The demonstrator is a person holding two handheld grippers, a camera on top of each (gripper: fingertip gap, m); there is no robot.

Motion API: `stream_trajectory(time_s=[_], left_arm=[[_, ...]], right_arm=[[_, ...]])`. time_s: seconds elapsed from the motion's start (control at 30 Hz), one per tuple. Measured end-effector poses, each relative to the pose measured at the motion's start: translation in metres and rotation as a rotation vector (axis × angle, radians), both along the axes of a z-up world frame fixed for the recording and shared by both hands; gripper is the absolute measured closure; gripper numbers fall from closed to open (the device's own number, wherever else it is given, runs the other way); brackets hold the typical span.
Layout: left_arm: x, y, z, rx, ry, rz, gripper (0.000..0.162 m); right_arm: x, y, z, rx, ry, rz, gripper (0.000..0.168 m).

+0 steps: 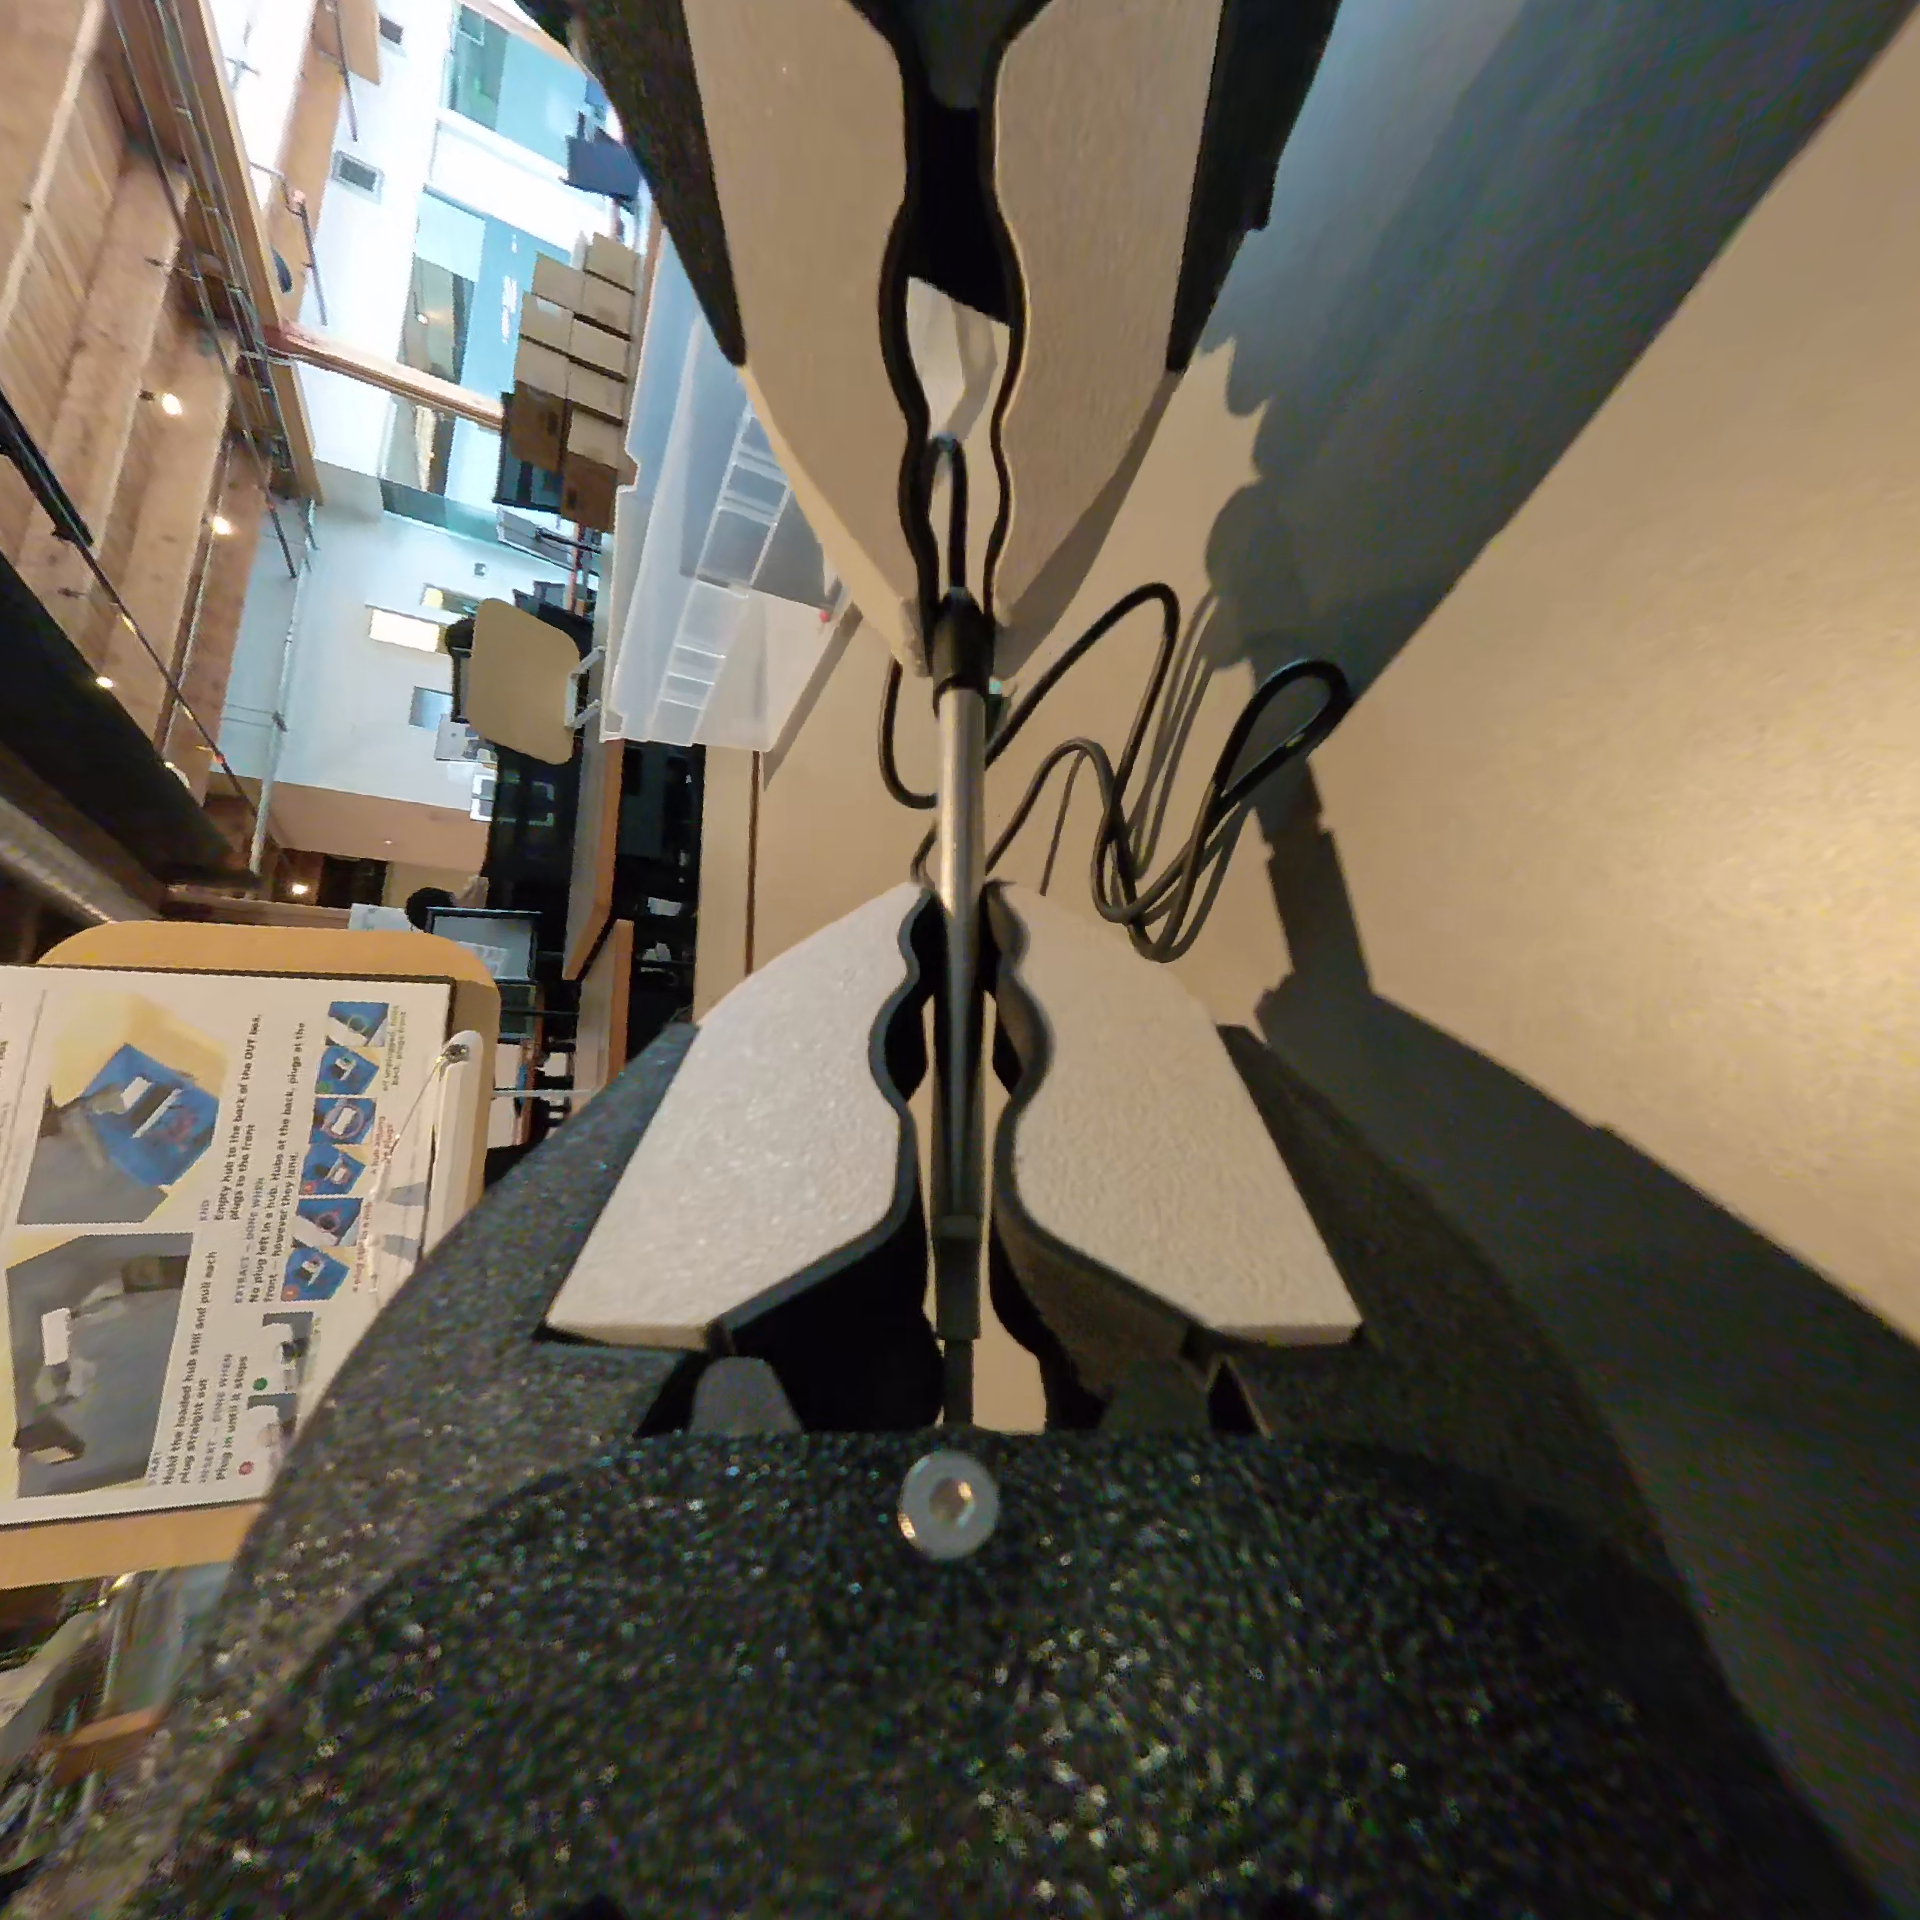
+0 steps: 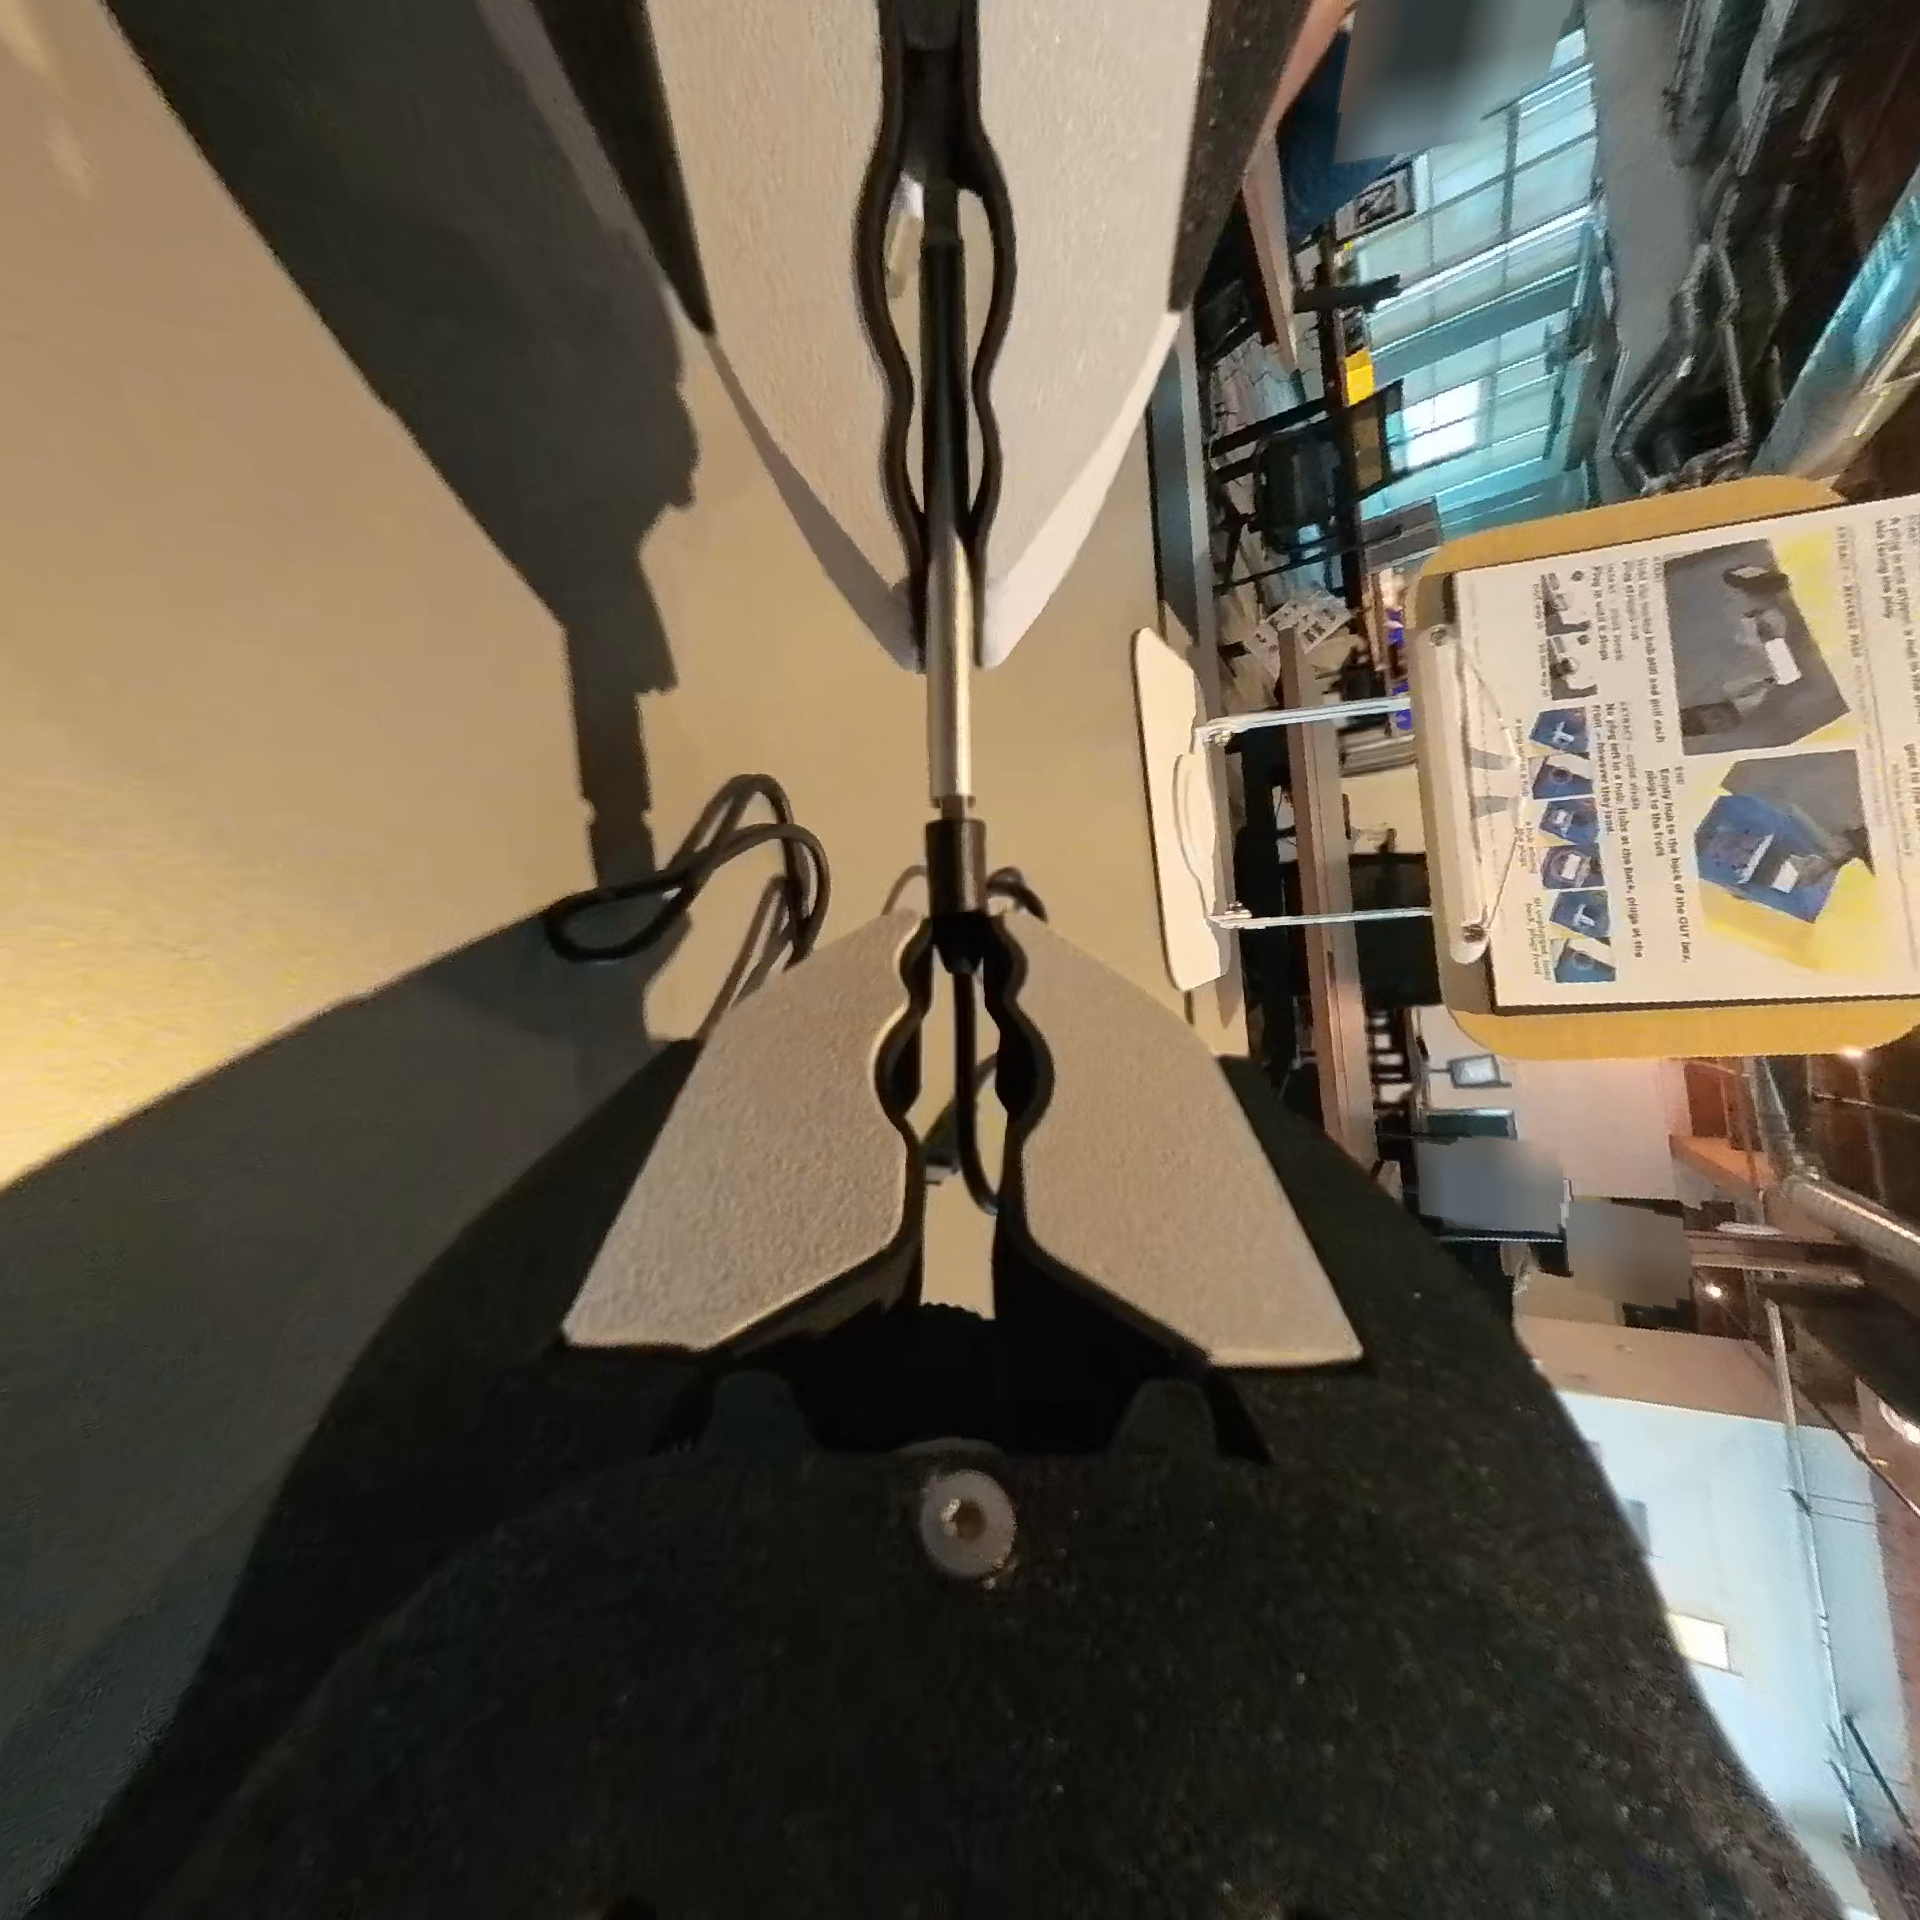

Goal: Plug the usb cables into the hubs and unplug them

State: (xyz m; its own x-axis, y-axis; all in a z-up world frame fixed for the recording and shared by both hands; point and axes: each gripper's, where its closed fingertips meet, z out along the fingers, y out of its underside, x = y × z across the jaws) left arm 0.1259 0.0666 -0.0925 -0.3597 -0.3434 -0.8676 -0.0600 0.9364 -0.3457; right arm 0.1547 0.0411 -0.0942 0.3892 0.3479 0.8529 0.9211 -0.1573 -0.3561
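Observation:
My left gripper (image 1: 956, 906) is shut on a thin silver hub (image 1: 958, 810), seen edge-on and running forward between its white pads (image 1: 790, 1143). The right gripper (image 1: 956, 623) faces it from the top of the left wrist view, shut on a black USB plug (image 1: 956, 636) that meets the hub's far end. In the right wrist view my right gripper (image 2: 961, 925) grips that plug (image 2: 956, 862), and its black cable (image 2: 971, 1091) loops back between the fingers. The hub (image 2: 951, 675) runs on into the left gripper (image 2: 945, 644) opposite. The plug and hub are in line and touching.
Both grippers hang just above a beige table (image 1: 1558, 727). Loose black cables (image 1: 1143, 790) lie on it under the hub and also show in the right wrist view (image 2: 727, 862). A clear plastic bin (image 1: 707, 582) and a cardboard stand with an instruction sheet (image 2: 1714, 779) stand at the table's edge. Left tips to right tips: about 5 cm.

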Motion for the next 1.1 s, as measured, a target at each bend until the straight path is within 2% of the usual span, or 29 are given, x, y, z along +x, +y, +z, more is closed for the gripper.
stream_trajectory(time_s=[0.2, 0.3, 0.63, 1.1], left_arm=[[0.001, 0.002, 0.009, -0.054, -0.017, -0.008, 0.154], [-0.001, 0.005, 0.006, -0.124, 0.006, -0.025, 0.154], [-0.006, 0.000, 0.009, -0.183, 0.010, -0.083, 0.155], [-0.007, -0.005, 0.010, -0.256, 0.021, -0.129, 0.152]], right_arm=[[0.002, 0.001, 0.013, 0.104, 0.035, 0.024, 0.159], [0.000, 0.001, 0.013, 0.104, 0.084, 0.039, 0.159], [-0.006, -0.009, 0.020, 0.094, 0.261, 0.124, 0.161], [-0.008, -0.009, 0.022, 0.089, 0.245, 0.123, 0.163]])
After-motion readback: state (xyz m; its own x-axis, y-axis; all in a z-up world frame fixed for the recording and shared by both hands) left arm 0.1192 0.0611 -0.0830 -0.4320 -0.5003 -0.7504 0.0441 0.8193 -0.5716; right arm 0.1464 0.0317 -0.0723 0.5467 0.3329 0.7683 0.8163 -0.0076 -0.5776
